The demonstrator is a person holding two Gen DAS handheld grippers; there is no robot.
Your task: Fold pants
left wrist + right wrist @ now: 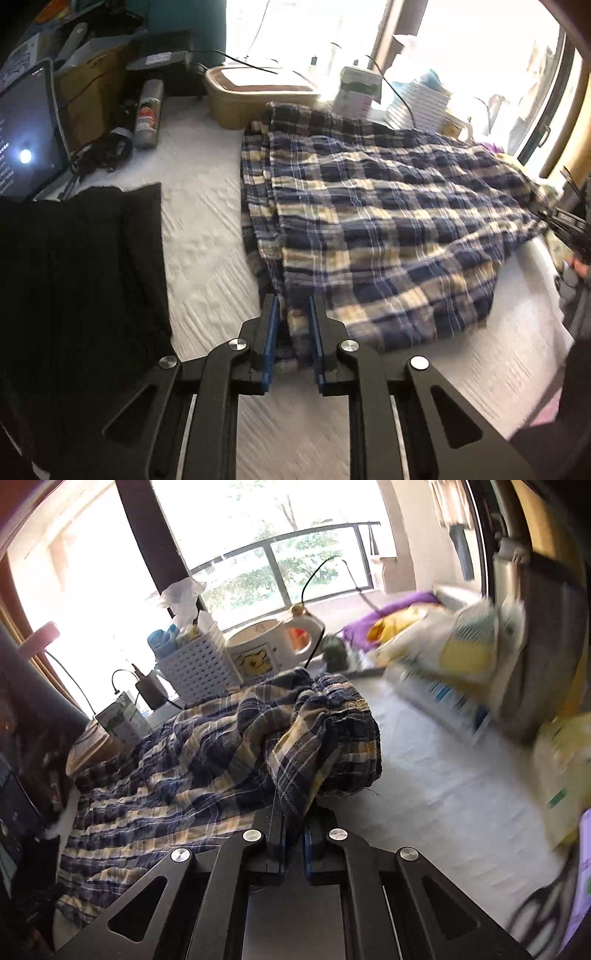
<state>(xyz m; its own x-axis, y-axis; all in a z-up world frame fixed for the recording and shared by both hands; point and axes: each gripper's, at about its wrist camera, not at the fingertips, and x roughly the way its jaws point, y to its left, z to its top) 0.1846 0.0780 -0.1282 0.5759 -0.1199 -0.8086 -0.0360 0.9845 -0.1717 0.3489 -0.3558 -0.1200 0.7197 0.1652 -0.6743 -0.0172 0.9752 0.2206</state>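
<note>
Here, plaid pants (369, 206) lie across the white tabletop (207, 236). The left gripper (293, 332) pinches their near hem; the right gripper (293, 834) clenches cloth by the waistband. Best to lift both ends evenly and keep the cloth taut. At the far edge, a lidded tan tub (251, 99)'s contents are hidden; a white basket (199, 664) holds tissues.
</note>
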